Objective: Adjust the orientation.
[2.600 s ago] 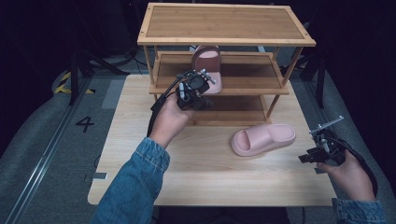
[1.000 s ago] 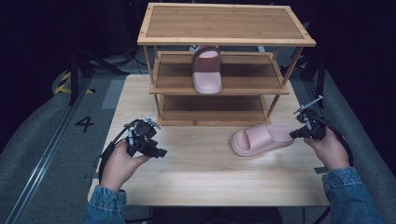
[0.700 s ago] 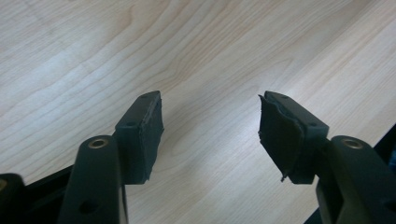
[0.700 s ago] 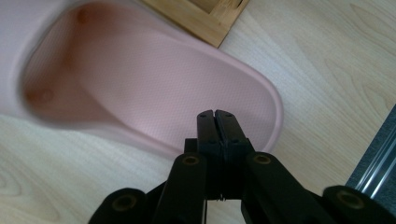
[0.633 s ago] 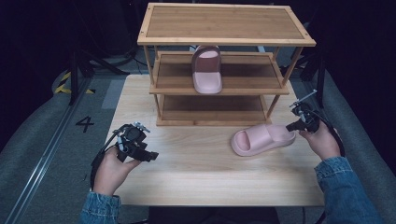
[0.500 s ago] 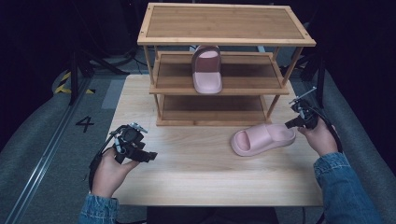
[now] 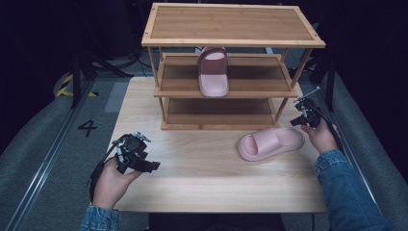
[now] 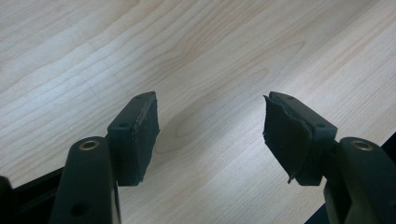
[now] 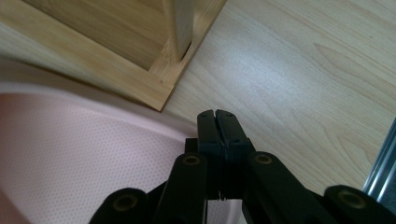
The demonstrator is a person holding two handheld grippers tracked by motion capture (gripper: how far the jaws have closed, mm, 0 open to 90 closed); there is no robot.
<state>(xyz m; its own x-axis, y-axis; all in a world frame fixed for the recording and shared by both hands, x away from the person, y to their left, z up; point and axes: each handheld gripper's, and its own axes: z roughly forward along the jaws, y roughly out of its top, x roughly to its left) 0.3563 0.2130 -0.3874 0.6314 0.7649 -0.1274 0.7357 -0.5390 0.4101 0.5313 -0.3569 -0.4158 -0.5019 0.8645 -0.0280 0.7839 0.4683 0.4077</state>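
Since the earlier frames the left gripper (image 7: pixel 150 166) had drawn back from the rack (image 7: pixel 231 67) to the near left of the surface (image 7: pixel 202 178), leaving one slipper (image 7: pixel 213 72) on the middle shelf. Its fingers (image 8: pixel 140 135) had just been opening and stood wide with nothing between them. The right gripper (image 7: pixel 294 121) had moved in to the heel end of the second slipper (image 7: pixel 272 143), which lay on the surface just in front of the rack; its fingers (image 9: pixel 217 128) were closed and empty. Judged from this, that slipper was next to be shelved.
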